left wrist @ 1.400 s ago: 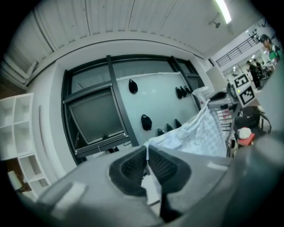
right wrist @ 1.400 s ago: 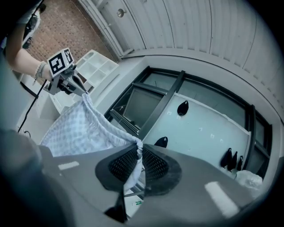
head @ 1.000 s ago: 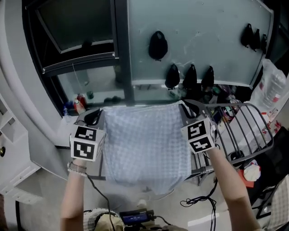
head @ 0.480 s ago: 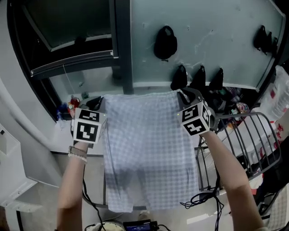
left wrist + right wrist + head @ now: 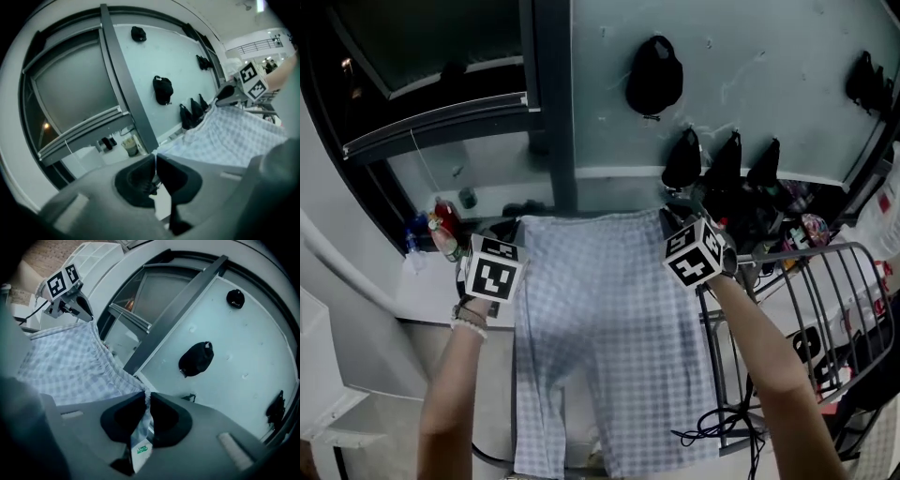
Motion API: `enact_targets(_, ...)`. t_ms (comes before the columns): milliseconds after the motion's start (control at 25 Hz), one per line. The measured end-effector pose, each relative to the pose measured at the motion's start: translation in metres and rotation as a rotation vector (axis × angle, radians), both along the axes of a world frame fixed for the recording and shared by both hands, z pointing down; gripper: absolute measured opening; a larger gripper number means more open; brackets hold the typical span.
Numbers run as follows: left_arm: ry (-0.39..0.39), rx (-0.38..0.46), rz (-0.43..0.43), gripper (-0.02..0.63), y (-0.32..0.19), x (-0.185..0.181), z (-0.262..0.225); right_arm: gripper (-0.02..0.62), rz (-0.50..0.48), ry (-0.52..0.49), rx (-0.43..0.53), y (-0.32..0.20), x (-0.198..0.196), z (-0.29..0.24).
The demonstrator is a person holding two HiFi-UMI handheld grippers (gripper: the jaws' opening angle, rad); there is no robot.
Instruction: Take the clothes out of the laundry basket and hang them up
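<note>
— Shorts (image 5: 600, 319), pale checked cloth. Where?
— In the air, spread flat between both grippers. Waistband on top, two legs hanging down, in front of the glass wall (image 5: 741, 122) and above the floor.
— Left gripper (image 5: 512, 229)?
— Jaws pressed together on the left corner of the waistband. In the left gripper view a thin edge of cloth runs up between the pads.
— Right gripper (image 5: 668, 215)?
— Pinching the right corner. In the right gripper view the gathered elastic edge goes into the closed jaws, and a white tag (image 5: 140, 449) with green print hangs out below them.
— Waistband slack?
— No, roughly straight and about level from one gripper to the other.
— Around it?
— Drying rack (image 5: 811, 300), grey wire, on the right, with its near rail just beside the shorts' right edge in the head view; contact not clear. Black items (image 5: 654, 75) hang on the glass wall, caps or bags, can't tell which. Dark window post (image 5: 551, 103) rises behind the left part of the waistband. Bottles (image 5: 441, 230) stand on the ledge near the left gripper. Cables (image 5: 712, 433) lie on the floor under the right forearm.
</note>
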State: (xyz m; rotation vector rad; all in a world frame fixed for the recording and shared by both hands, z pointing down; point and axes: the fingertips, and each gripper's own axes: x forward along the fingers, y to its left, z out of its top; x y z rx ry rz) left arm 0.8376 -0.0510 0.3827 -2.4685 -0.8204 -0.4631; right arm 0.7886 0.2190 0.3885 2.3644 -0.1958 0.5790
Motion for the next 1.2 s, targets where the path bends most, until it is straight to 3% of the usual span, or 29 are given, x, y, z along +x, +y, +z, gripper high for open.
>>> enact_targets(280, -0.132, 0.064, 0.004, 0.012, 0.006, 0.013, 0.098, 0.037, -0.022, -0.194, 0.002, -0.001, 0.008, 0.089)
enact_targets(360, -0.165, 0.070, 0.027, 0.069, 0.008, 0.010, 0.108, 0.043, -0.033, -0.230, 0.016, -0.003, 0.005, 0.101)
enact_targets(480, -0.247, 0.042, 0.062, 0.166, 0.015, -0.003, 0.120, 0.155, -0.039, -0.281, 0.069, -0.006, -0.004, 0.112)
enact_targets(560, -0.256, 0.023, 0.065, 0.206, 0.016, -0.011, 0.117, 0.194, -0.023, -0.285, 0.116, -0.004, -0.011, 0.110)
enact_targets(680, -0.208, -0.035, 0.036, 0.200, 0.009, -0.022, 0.096, 0.195, -0.015, -0.214, 0.236, -0.007, -0.021, 0.086)
enact_targets(760, -0.148, -0.075, 0.015, 0.083, 0.002, -0.031, 0.075, 0.189, -0.047, -0.176, 0.340, -0.021, -0.032, 0.067)
enact_targets(880, -0.072, -0.125, -0.008, 0.015, -0.008, -0.056, 0.042, 0.144, -0.085, -0.112, 0.433, -0.040, -0.053, 0.034)
enact_targets(1000, -0.016, -0.166, -0.037, -0.005, -0.020, -0.094, 0.008, 0.032, -0.139, -0.020, 0.474, -0.059, -0.083, -0.002)
enact_targets(1200, 0.073, -0.163, -0.080, -0.006, -0.048, -0.177, -0.047, 0.012, -0.287, 0.030, 0.538, -0.097, -0.150, -0.046)
